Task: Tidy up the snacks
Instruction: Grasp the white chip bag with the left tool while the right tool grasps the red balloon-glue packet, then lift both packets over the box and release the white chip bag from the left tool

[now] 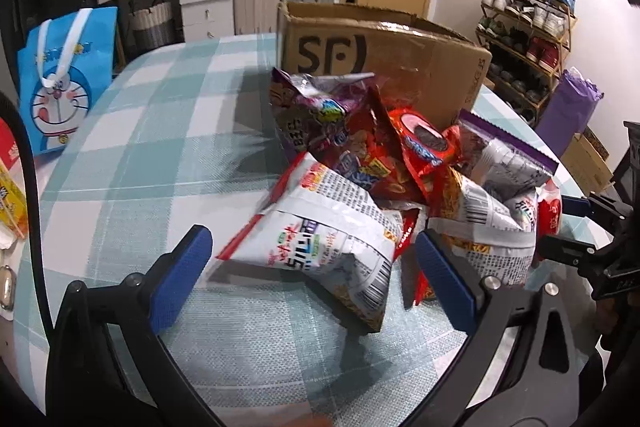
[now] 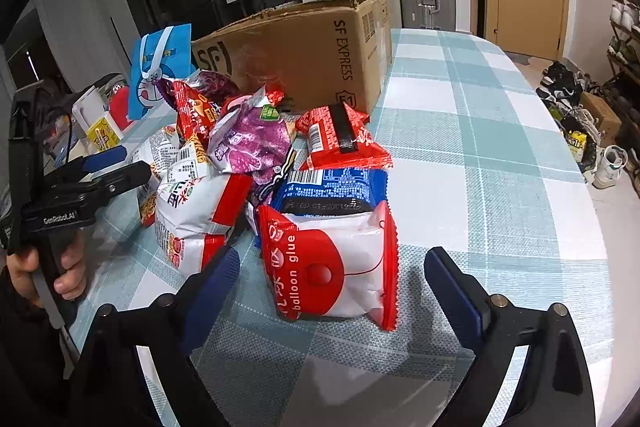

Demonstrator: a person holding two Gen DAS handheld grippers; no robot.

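Snacks (image 1: 384,179): heaped bags, red, white, purple, before box (image 1: 384,55).
Front bag (image 2: 336,267): white-red, "balloon glue", lying flat.

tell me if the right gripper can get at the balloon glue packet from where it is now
Probably yes. The right gripper is open, with the balloon glue packet lying flat on the tablecloth directly between its fingers, at the near edge of the pile, with nothing on top.
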